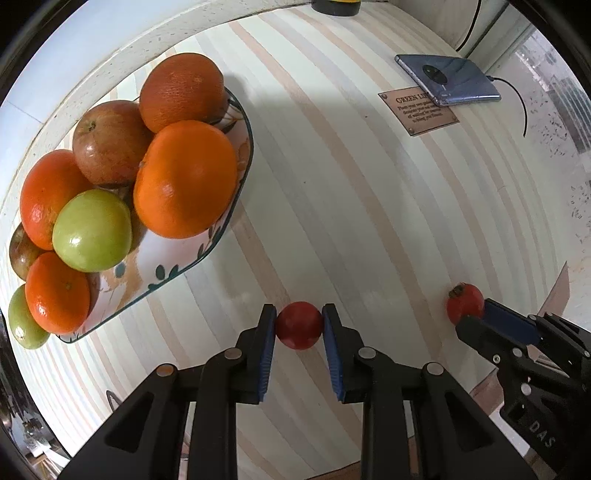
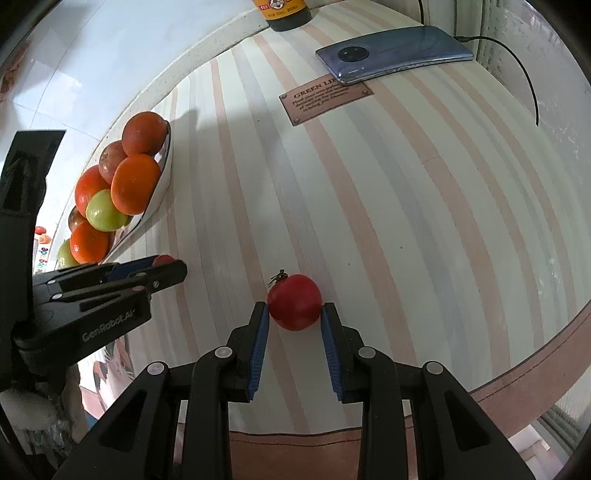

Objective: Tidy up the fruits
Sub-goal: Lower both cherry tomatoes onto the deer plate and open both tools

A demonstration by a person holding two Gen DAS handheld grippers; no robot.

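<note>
A patterned bowl (image 1: 168,278) at the left holds several oranges, apples and green fruits; it also shows in the right wrist view (image 2: 162,184). My left gripper (image 1: 299,314) is shut on a small red tomato (image 1: 298,325) that rests on the striped table. My right gripper (image 2: 294,308) has its blue pads against a second red tomato (image 2: 294,302) with a dry stem, also on the table. In the left wrist view that second tomato (image 1: 464,302) sits at the right gripper's tip. In the right wrist view the left gripper (image 2: 162,264) shows at the left.
A phone (image 2: 395,53) with a cable lies at the back right on a brown printed plaque (image 2: 325,99). A dark bottle (image 2: 284,11) stands at the back edge. The striped cloth's brown hem (image 2: 535,373) runs along the near right.
</note>
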